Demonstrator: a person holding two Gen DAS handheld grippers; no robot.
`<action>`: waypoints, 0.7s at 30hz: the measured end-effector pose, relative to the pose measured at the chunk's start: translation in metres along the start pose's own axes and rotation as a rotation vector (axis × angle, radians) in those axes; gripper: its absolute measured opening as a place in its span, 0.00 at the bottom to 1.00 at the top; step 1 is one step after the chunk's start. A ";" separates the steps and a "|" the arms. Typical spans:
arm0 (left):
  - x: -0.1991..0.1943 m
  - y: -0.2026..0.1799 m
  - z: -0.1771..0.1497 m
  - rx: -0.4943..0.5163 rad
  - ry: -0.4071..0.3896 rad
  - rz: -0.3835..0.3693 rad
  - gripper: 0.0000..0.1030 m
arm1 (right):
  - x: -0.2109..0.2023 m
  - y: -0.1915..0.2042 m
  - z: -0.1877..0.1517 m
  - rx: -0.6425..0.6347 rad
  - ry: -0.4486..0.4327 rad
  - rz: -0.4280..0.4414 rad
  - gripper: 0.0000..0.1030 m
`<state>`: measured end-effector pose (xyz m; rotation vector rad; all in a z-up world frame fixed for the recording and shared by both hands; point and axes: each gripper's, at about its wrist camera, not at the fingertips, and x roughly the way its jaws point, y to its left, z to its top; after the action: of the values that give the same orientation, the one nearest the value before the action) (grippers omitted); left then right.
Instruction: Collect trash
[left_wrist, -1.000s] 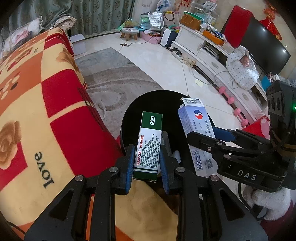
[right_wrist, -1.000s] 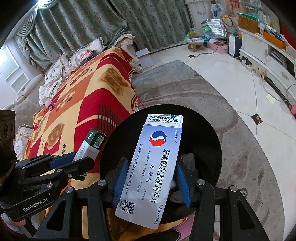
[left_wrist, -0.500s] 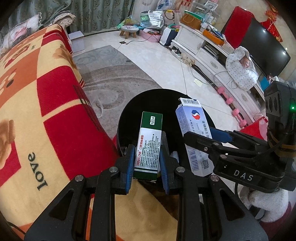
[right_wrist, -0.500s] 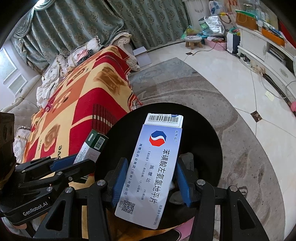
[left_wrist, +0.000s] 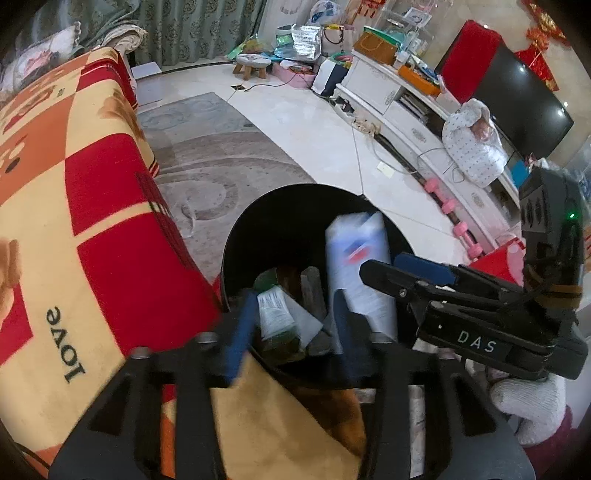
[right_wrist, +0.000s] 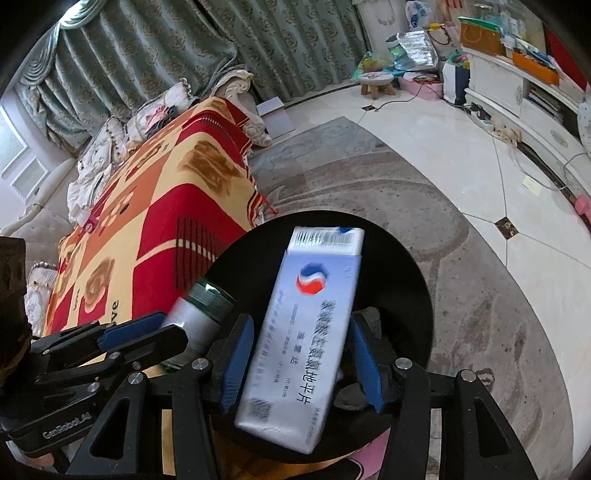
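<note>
A black round trash bin (left_wrist: 258, 214) stands on the floor beside the sofa; it also shows in the right wrist view (right_wrist: 402, 273). My left gripper (left_wrist: 291, 325) is open over the bin. The green and white box (left_wrist: 275, 314) is blurred and dropping into the bin between the fingers; the right wrist view shows it too (right_wrist: 199, 317). My right gripper (right_wrist: 301, 350) is open, its pads apart from the blue and white medicine box (right_wrist: 306, 328), which is blurred and slipping down over the bin. That box also shows in the left wrist view (left_wrist: 360, 269).
A red, orange and yellow blanket (left_wrist: 74, 206) covers the sofa left of the bin. A grey patterned rug (right_wrist: 480, 295) lies under the bin. A white TV cabinet (left_wrist: 413, 110) and pink dumbbells (left_wrist: 454, 218) are at the right. Other trash (left_wrist: 314, 291) lies inside the bin.
Both grippers have opened over the bin. The green box has left the left fingers and is falling; the blue and white box is loose between the right fingers.
</note>
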<state>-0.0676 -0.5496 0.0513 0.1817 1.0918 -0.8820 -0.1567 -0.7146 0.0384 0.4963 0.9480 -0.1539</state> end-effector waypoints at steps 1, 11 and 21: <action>-0.002 0.000 0.000 -0.005 -0.006 -0.008 0.51 | -0.001 0.000 0.000 0.003 0.000 -0.001 0.52; -0.026 0.000 -0.007 0.023 -0.057 0.078 0.51 | -0.016 0.007 -0.006 -0.009 -0.024 -0.009 0.59; -0.065 0.000 -0.022 0.045 -0.170 0.218 0.51 | -0.040 0.031 -0.020 -0.053 -0.091 -0.044 0.64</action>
<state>-0.0941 -0.5027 0.0947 0.2539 0.8763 -0.7127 -0.1844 -0.6812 0.0718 0.4161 0.8719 -0.1891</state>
